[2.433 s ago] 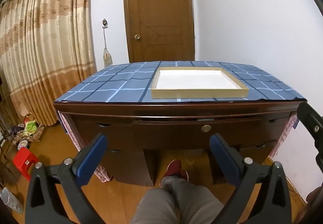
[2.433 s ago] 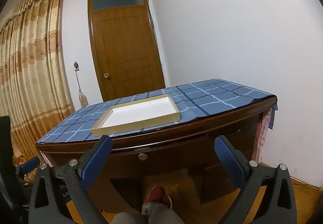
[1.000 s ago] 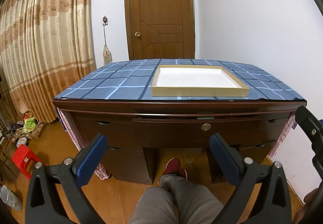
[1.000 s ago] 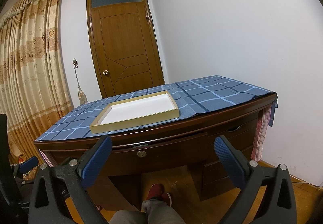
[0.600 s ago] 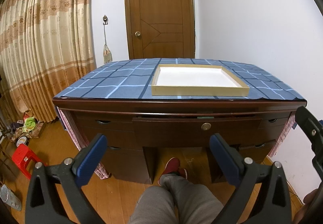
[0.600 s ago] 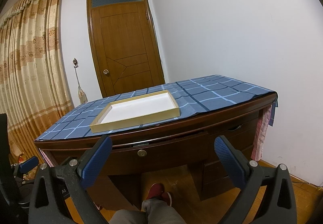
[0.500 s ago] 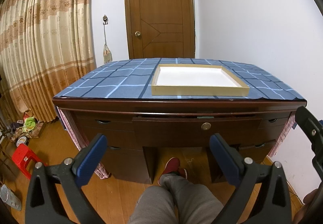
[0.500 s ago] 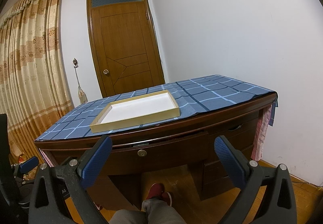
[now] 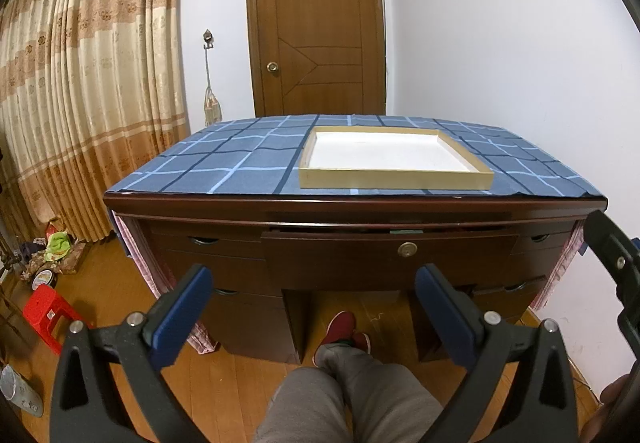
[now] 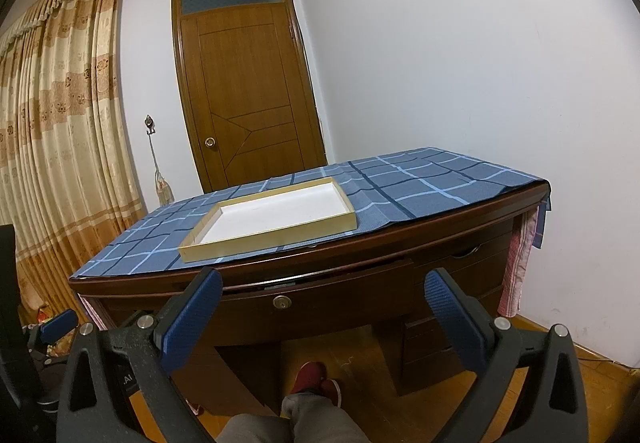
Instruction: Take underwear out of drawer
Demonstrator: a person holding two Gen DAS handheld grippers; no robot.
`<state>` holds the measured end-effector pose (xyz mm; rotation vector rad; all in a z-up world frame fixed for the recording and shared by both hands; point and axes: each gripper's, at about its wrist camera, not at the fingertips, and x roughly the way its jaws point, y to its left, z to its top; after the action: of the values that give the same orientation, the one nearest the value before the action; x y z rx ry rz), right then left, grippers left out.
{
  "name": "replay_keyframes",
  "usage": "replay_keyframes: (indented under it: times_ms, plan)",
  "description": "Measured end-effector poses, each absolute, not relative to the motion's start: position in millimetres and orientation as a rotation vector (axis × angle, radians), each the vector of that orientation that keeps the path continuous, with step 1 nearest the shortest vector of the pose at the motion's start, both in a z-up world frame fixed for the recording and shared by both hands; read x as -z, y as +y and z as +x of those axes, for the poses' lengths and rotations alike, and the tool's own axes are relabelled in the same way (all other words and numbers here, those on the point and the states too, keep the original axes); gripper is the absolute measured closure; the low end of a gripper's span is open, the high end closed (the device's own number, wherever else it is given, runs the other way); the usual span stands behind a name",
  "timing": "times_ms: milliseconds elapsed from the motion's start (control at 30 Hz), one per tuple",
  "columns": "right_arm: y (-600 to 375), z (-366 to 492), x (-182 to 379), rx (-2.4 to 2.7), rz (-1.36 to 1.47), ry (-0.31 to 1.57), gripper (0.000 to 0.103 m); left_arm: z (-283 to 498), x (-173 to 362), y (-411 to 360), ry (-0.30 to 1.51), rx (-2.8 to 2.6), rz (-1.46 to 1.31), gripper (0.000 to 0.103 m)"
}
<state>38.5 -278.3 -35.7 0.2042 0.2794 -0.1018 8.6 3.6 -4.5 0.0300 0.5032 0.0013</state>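
A dark wooden desk stands ahead, its centre drawer (image 9: 384,257) (image 10: 320,301) pulled out only a crack, with a round brass lock (image 9: 405,250) on its front. No underwear shows; a sliver of something greenish (image 9: 404,232) peeks from the gap. My left gripper (image 9: 316,307) is open and empty, held in front of and below the drawer. My right gripper (image 10: 324,311) is open and empty, in front of the drawer at its level.
An empty shallow wooden tray (image 9: 394,158) (image 10: 268,221) lies on the blue checked cloth (image 9: 224,163) covering the desktop. Side drawers flank the centre one. My leg and red shoe (image 9: 340,331) are under the desk. A red stool (image 9: 46,311) and clutter lie at the left.
Both views have shifted slightly since 2.4 s ago, with the desk a little lower in frame. Over the last second almost nothing moves. Both grippers stay open.
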Motion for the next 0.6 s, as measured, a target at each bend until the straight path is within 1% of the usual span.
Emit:
replay_keyframes:
  times_ms: [300, 600]
  plan:
    - [-279, 39, 38, 0.106, 0.203, 0.282, 0.0, 9, 6, 4, 0.505, -0.001, 0.026, 0.0]
    - [-286, 60, 59, 0.097, 0.202, 0.338, 0.0, 28, 27, 3, 0.546, 0.026, 0.027, 0.0]
